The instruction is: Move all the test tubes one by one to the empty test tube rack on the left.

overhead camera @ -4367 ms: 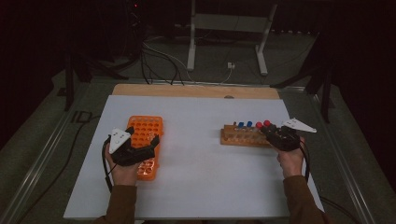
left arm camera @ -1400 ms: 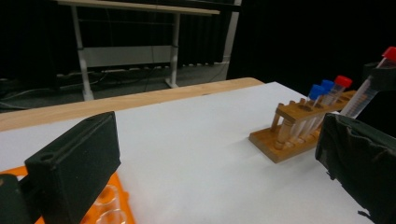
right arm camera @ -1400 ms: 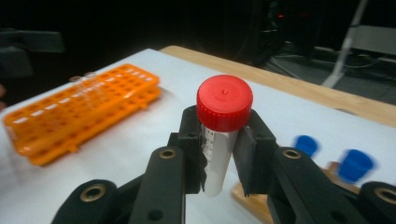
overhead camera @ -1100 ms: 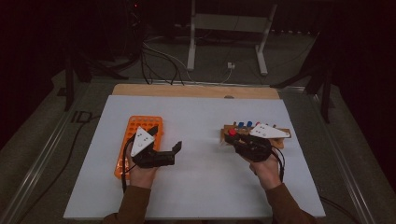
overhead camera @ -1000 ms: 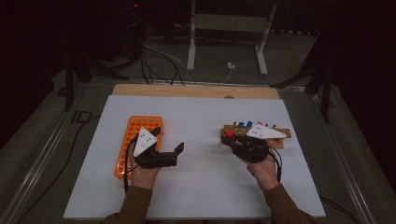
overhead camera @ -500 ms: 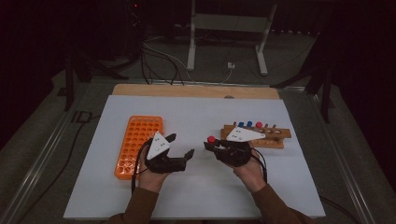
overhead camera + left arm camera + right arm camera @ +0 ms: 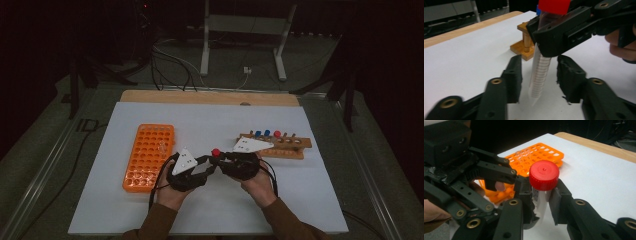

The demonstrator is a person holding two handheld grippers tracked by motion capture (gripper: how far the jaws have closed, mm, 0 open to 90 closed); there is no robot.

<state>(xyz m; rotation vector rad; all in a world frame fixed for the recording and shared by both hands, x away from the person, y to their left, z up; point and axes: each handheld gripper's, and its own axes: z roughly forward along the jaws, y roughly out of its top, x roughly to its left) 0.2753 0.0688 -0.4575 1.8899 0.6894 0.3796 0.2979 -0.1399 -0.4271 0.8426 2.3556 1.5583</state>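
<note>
A clear tube with a red cap [image 7: 216, 151] is held upright above the middle of the white table. My right gripper [image 7: 218, 159] is shut on it just under the cap [image 7: 544, 175]. My left gripper [image 7: 210, 169] is open, its jaws on either side of the tube's lower part [image 7: 539, 75] without touching it. The right gripper view shows the right gripper [image 7: 541, 197] around the tube and the left gripper [image 7: 494, 171] close beside it. An orange rack [image 7: 148, 157] lies to the left. A wooden rack [image 7: 280, 145] with blue and red capped tubes stands to the right.
The white table [image 7: 200, 125] has a wooden strip [image 7: 210, 97] along its far edge. A clear tube stands in the orange rack [image 7: 536, 155]. The wooden rack's end [image 7: 524, 47] is just behind the held tube. Cables and a metal stand lie on the floor beyond.
Both grippers have come together at the middle of the table. The right one carried the red-capped tube leftward from the wooden rack; the left one moved right, away from the orange rack.
</note>
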